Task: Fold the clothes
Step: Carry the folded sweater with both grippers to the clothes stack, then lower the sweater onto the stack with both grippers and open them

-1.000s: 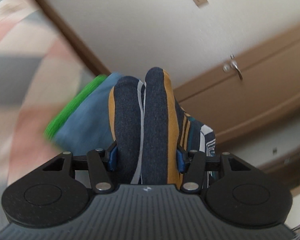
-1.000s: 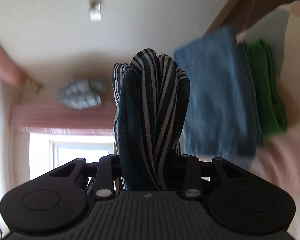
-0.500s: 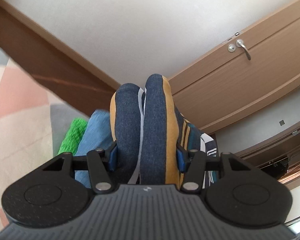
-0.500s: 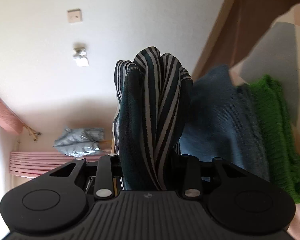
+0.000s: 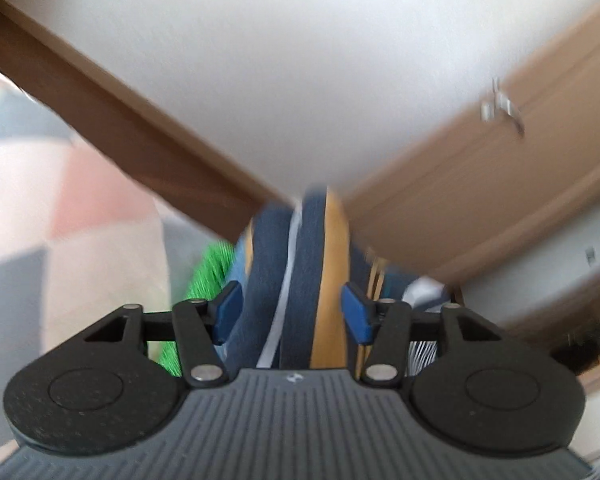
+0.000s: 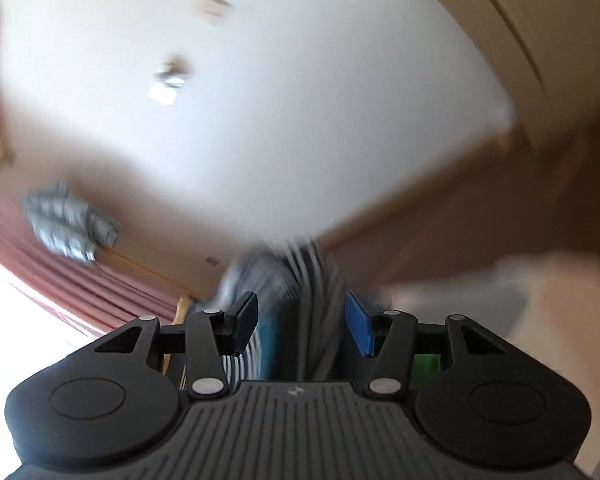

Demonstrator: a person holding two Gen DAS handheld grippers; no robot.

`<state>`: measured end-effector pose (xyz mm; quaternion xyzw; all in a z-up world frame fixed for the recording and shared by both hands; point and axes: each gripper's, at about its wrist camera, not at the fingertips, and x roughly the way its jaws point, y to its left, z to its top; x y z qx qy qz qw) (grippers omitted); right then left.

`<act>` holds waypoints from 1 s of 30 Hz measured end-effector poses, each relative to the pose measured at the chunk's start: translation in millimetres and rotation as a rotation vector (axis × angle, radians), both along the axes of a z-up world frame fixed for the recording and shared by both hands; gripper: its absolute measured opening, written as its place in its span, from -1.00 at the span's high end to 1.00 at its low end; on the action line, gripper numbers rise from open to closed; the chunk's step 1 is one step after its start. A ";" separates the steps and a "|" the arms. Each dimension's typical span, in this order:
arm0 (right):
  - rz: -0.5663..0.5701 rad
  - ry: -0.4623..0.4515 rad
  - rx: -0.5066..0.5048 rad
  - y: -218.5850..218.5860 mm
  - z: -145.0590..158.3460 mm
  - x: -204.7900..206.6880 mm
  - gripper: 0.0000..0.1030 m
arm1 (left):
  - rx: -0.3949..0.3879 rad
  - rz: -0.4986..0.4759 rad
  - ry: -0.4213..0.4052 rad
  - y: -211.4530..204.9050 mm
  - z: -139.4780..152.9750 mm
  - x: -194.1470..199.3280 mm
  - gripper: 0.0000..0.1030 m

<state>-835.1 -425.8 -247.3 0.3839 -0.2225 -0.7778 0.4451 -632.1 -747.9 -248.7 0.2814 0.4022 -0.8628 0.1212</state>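
Left gripper [image 5: 292, 314]: blue pads spread fairly wide, a thick fold of the striped garment [image 5: 300, 280] bunched between them, navy and mustard bands with a thin white line, soft knit look; the cloth fills the gap and meets both pads, so it is gripped. Right gripper [image 6: 298, 322]: pads about as wide, clamped on another bunch of that garment, here thin grey-white and teal stripes, heavily blurred. Left wrist view alone shows a green knit piece [image 5: 208, 276] and a sliver of blue cloth [image 5: 240, 256] just left of the held fold, a pink, cream and grey patchwork surface [image 5: 60, 220] far left, a dark wood beam [image 5: 120, 128], and a wooden door [image 5: 480, 200] with metal handle [image 5: 504, 108] at right. Right wrist view alone shows pink pleated curtains [image 6: 40, 264], a crumpled silvery-grey bundle [image 6: 68, 224] and a small ceiling fixture [image 6: 168, 84] on white ceiling. Both views smeared.
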 end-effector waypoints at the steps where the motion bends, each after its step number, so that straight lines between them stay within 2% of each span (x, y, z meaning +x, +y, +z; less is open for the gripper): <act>1: 0.039 0.091 0.029 -12.5 10.7 4.8 -0.01 | -0.032 0.022 0.019 2.7 10.9 0.3 0.11; 4: 0.164 0.338 0.115 -55.7 30.9 26.6 0.04 | -0.135 0.004 0.050 26.3 32.2 -23.1 0.11; 5: 0.200 0.403 0.149 -70.9 30.2 34.2 0.21 | -0.189 -0.024 0.041 38.9 34.5 -36.8 0.15; 6: 0.222 0.452 0.188 -84.9 27.0 43.8 0.41 | -0.243 -0.046 0.028 51.9 34.1 -50.5 0.20; 8: 0.257 0.532 0.247 -106.2 16.9 53.6 0.64 | -0.284 -0.076 0.018 71.3 24.4 -74.2 0.29; 10: 0.272 0.554 0.280 -102.1 -2.3 40.2 0.68 | -0.285 -0.054 0.023 78.2 7.0 -88.8 0.29; 11: 0.277 0.550 0.278 -99.1 -9.2 34.9 0.68 | -0.284 -0.030 0.022 77.8 -2.9 -93.2 0.31; 13: 0.285 0.525 0.273 -93.5 -21.8 25.4 0.68 | -0.260 0.020 0.033 69.4 -23.6 -93.3 0.55; 14: 0.285 0.504 0.259 -90.3 -28.5 21.2 0.80 | -0.232 0.048 0.038 62.2 -33.9 -90.7 0.72; 16: 0.286 0.459 0.225 -74.8 -37.1 14.4 0.90 | -0.147 0.105 0.057 46.5 -55.8 -78.1 0.93; 17: 0.283 0.434 0.211 -76.2 -41.8 8.7 0.99 | -0.104 0.126 0.071 39.9 -65.7 -72.5 0.94; 19: 0.271 0.376 0.186 -82.4 -51.3 -14.0 1.00 | -0.042 0.150 0.091 30.8 -80.6 -66.0 0.94; 24: 0.215 0.117 0.106 -91.0 -58.5 -76.8 1.00 | -0.056 0.140 0.039 25.9 -86.3 -78.2 0.94; 26: 0.225 0.052 0.098 -93.4 -51.6 -88.0 1.00 | -0.047 0.133 0.021 21.6 -79.1 -81.1 0.94; 28: 0.243 0.050 0.092 -84.5 -36.0 -92.6 1.00 | -0.054 0.122 0.019 26.2 -67.5 -80.1 0.95; 29: 0.248 0.089 0.088 -82.0 -25.3 -89.1 0.93 | -0.065 0.115 0.027 28.9 -59.2 -77.9 0.94; 30: 0.253 0.131 0.084 -79.5 -14.4 -85.2 0.72 | -0.080 0.113 0.035 31.1 -51.9 -73.9 0.83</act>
